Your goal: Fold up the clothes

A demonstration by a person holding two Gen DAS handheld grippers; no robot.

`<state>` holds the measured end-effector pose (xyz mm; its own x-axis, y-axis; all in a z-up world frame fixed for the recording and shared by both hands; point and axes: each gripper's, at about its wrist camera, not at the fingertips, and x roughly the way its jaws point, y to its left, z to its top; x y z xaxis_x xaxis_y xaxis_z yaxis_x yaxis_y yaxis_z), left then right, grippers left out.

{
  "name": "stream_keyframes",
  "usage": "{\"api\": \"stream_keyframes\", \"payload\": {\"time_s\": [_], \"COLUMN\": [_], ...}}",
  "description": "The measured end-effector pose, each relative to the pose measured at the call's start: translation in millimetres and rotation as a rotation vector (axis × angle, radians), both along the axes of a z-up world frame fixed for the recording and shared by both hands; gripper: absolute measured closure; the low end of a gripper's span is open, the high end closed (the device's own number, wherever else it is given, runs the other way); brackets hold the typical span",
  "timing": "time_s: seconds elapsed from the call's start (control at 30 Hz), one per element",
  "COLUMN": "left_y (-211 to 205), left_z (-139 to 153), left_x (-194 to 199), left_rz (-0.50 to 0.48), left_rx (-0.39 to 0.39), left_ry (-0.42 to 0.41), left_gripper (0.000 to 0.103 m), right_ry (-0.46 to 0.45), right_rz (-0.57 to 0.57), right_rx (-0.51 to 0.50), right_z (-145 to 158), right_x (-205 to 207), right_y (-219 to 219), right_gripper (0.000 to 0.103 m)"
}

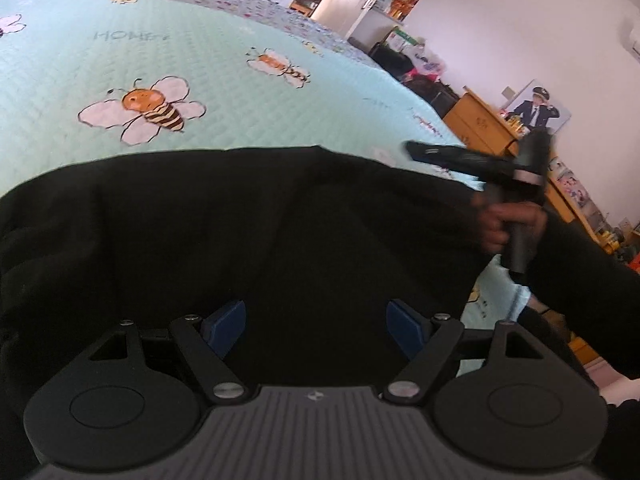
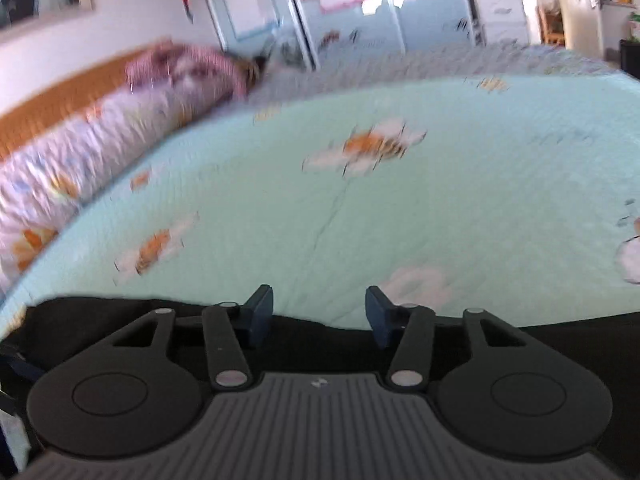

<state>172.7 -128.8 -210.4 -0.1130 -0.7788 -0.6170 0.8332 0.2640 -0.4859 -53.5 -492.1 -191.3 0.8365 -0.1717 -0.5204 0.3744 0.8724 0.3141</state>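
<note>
A black garment [image 1: 280, 220] lies spread on the mint bedspread with a bee print [image 1: 240, 112]. My left gripper [image 1: 316, 316] hovers over the garment's near part, jaws wide apart with nothing between the blue pads [image 1: 224, 328]. In the left wrist view a hand [image 1: 504, 224] holds the right gripper [image 1: 424, 152] at the garment's right far corner, blurred. The right wrist view shows the right gripper [image 2: 320, 304] open and empty, its fingertips over the far edge of the black garment [image 2: 80, 316], with the bedspread [image 2: 440, 208] beyond.
A lilac patterned quilt roll [image 2: 60, 168] and a wooden headboard [image 2: 60, 108] run along the bed's left side. A wooden dresser [image 1: 480, 116] stands past the bed's right edge, and white drawers [image 2: 500, 12] stand by the far wall.
</note>
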Motion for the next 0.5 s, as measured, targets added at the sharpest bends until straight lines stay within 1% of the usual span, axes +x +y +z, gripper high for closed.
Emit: {"api": "stream_keyframes", "payload": {"time_s": [0.07,0.17,0.27,0.33,0.37,0.4,0.5], "left_y": [-3.4,-10.6,-10.0,-3.7,1.0,4.9,16.8], "left_z": [4.4,11.6,13.9,14.4,16.0,18.0,25.3], "left_x": [-3.9,-13.4,-22.6,-27.5,-31.3,-34.4,-45.9], "left_rz": [0.0,-0.001,0.024,0.045,0.055,0.063,0.11], "left_rx": [-0.009,-0.025,-0.014,-0.015,-0.027,-0.041,-0.091], "left_ry": [0.005,0.001,-0.009,-0.014,-0.011,-0.01,-0.009], "left_gripper": [0.023,0.022,0.023,0.023,0.023,0.023,0.022], "right_ry": [-0.027,-0.032,0.021,0.043,0.032,0.008,-0.082], "right_rz": [0.028,0.128,0.214,0.176,0.145,0.112,-0.039], "right_rx": [0.07,0.129,0.037,0.034,0.083,0.16,0.454], "right_z": [1.4,-0.8,2.9,2.8,2.2,1.1,-16.2], "right_x": [-11.6,-20.8,-32.3,-49.3,-62.1,-77.4,-125.4], "right_y": [7.7,41.1,89.1,103.9,105.2,101.0,87.2], "right_gripper": [0.045,0.045,0.044,0.044,0.044,0.043,0.042]}}
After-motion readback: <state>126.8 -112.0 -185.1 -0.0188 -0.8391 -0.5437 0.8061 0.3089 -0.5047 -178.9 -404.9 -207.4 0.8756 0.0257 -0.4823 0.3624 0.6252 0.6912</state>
